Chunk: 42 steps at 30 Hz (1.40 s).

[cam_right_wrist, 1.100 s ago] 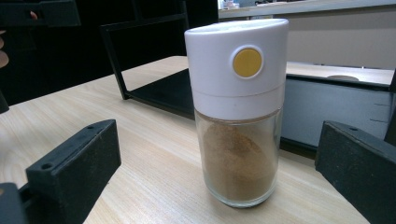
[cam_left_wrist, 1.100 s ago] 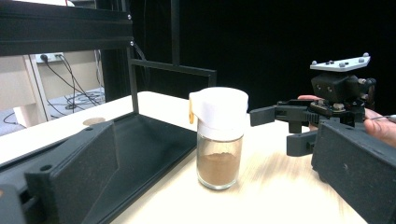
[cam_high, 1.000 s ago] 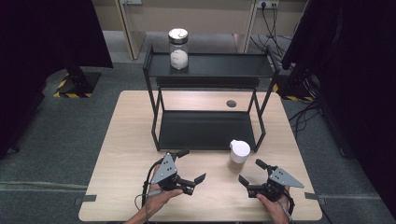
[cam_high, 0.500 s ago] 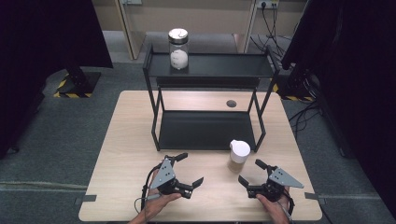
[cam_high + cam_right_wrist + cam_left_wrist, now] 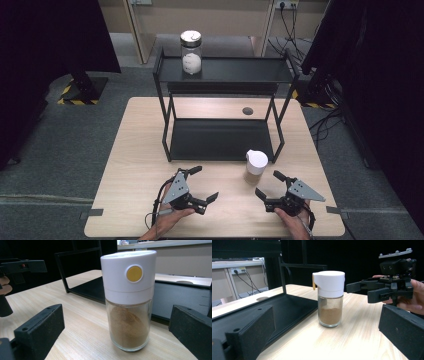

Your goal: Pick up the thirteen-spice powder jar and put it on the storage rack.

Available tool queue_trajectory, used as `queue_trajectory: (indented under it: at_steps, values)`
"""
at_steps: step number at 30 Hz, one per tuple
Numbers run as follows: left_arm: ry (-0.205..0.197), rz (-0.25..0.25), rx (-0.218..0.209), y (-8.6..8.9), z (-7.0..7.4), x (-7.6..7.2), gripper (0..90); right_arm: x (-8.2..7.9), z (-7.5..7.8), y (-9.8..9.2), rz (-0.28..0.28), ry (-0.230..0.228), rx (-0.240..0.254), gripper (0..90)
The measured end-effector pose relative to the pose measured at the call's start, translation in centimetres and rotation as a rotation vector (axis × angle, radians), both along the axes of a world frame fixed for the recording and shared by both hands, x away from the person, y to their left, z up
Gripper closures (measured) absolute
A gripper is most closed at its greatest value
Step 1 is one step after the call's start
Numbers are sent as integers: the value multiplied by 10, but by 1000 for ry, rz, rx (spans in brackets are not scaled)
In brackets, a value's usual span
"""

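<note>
Progress is judged to be at the very start: the spice jar (image 5: 256,167) stands upright and untouched on the worktop (image 5: 135,150), just in front of the black rack's (image 5: 222,140) right front leg, with grasping and moving yet to be done. Nothing is held by the left gripper (image 5: 202,184) or the right gripper (image 5: 267,185), whose fingers are spread wide, both aimed at the jar. A white cap with a yellow button is seen over clear glass about half filled with brown powder.

— What can't we make out?
— The white stuff in the far jar (image 5: 191,53) is too small to tell.
— And near us?
— The shaker (image 5: 128,300) hides part of the rack (image 5: 82,277); our forearms are cut off at the bottom edge.
</note>
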<state>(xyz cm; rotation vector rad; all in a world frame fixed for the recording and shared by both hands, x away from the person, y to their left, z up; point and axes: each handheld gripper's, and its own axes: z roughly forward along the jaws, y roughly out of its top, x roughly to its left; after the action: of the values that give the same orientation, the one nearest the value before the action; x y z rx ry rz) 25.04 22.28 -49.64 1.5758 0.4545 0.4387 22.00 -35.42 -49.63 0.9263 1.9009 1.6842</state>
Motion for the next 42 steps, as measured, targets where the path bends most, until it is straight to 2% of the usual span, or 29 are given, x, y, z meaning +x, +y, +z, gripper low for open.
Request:
queue_trajectory:
  at_steps: [11,19,37,42]
  values:
    - [4,1,3,0,-2,0,3,0,-1,0,-5,-6,3,4]
    - [23,-1,-5,1,-4,1,2,0,0,1,-6,-8,2,4]
    - [38,6,-7,1,-5,2,3,13,3,5,-18,-28,-3,5]
    - [34,7,-6,1,-6,1,3,19,6,9,-13,-35,-21,5]
